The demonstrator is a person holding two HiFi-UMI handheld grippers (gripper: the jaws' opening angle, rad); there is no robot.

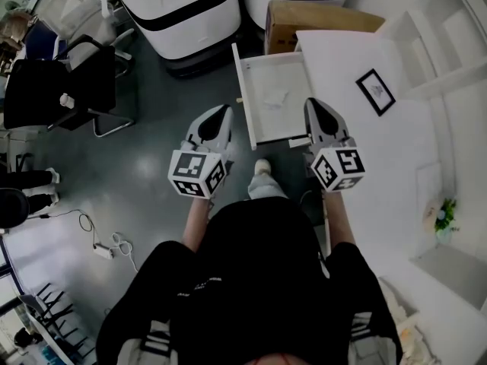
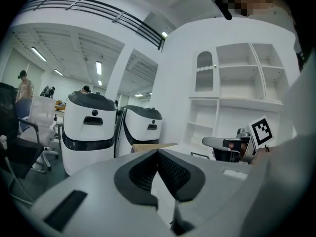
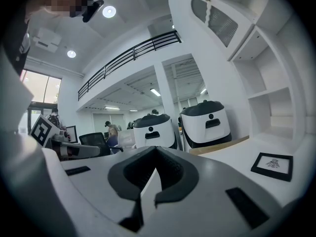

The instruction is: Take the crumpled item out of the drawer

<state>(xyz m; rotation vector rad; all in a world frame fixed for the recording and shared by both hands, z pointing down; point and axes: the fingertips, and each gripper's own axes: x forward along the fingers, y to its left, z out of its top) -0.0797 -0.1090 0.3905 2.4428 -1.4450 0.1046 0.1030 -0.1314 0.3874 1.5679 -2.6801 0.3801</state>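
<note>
White crumpled item (image 1: 274,97), perhaps paper, in drawer (image 1: 265,125), left tongs (image 1: 224,110) closed, right tongs (image 1: 313,103) closed

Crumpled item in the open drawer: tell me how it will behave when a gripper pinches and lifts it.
The crumpled item looks like a thin white sheet, so probably very light and floppy, crushing further when pinched. It lies low on the floor of the drawer, so it may slide unless a raised fold is caught. Rolling seems unlikely.
</note>
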